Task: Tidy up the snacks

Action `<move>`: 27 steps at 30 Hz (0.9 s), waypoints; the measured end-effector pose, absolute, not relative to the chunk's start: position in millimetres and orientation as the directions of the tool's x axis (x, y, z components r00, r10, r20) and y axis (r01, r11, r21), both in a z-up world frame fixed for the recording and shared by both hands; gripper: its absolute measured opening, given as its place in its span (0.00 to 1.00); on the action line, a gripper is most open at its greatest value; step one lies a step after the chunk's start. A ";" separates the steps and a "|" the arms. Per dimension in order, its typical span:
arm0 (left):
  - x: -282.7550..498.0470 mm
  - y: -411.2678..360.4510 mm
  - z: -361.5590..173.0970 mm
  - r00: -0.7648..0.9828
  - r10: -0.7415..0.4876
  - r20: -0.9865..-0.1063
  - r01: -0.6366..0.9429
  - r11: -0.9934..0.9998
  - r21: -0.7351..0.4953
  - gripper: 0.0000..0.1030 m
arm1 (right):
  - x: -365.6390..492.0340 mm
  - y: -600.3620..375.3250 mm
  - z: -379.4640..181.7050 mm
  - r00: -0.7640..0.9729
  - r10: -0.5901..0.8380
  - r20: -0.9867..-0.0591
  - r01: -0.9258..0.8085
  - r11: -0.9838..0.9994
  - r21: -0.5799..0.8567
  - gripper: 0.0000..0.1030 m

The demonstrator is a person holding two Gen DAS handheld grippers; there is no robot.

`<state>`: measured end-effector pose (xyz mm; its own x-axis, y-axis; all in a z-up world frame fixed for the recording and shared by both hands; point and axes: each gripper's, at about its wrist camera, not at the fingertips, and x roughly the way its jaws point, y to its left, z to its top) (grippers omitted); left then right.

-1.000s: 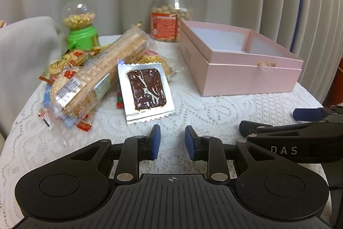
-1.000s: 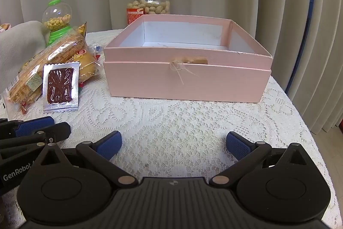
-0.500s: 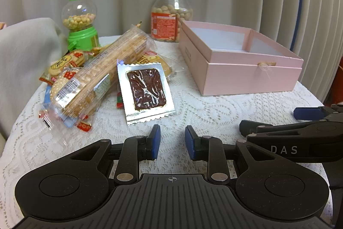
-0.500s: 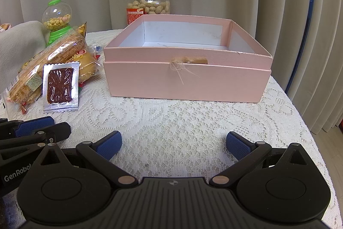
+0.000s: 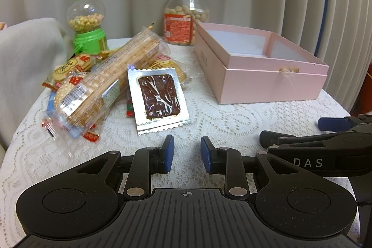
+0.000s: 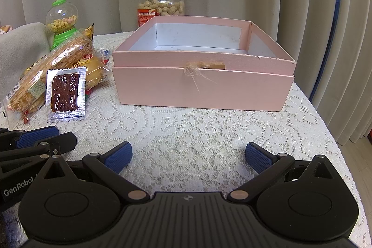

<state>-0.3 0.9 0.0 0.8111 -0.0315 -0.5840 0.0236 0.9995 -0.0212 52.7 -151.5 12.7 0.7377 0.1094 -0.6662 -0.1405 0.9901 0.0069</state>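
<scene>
A pile of snacks lies on the left of the lace-covered table: a long cracker pack (image 5: 104,83), a silver packet with a dark brown slab (image 5: 159,98) and small wrapped biscuits (image 5: 69,66). An open, empty pink box (image 6: 202,66) stands at the right (image 5: 262,66). My left gripper (image 5: 187,153) is empty, jaws a narrow gap apart, just short of the silver packet. My right gripper (image 6: 188,158) is wide open and empty, in front of the box. The silver packet also shows in the right wrist view (image 6: 65,93).
A glass jar of peanuts (image 5: 186,16) and a green gumball dispenser (image 5: 87,24) stand at the back. A grey cloth (image 5: 25,57) lies at the left edge. Curtains hang behind. The round table edge falls off at the right (image 6: 334,131).
</scene>
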 end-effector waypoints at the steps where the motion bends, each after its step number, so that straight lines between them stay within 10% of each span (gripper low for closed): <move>1: -0.4 1.1 -0.1 0.811 -0.033 -0.584 0.023 0.999 -0.024 0.29 | 52.7 -151.4 12.6 0.738 0.109 -0.666 -0.140 0.990 0.007 1.00; 27: 0.1 3.8 -0.4 0.812 -0.042 -0.583 0.023 0.999 -0.041 0.29 | 52.6 -151.8 12.9 0.738 0.109 -0.666 -0.141 0.990 0.007 1.00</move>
<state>0.1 3.8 -0.4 0.8117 -0.0422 -0.5825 0.0228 0.9989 -0.0406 52.6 -151.8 12.9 0.7377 0.1095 -0.6662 -0.1405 0.9901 0.0070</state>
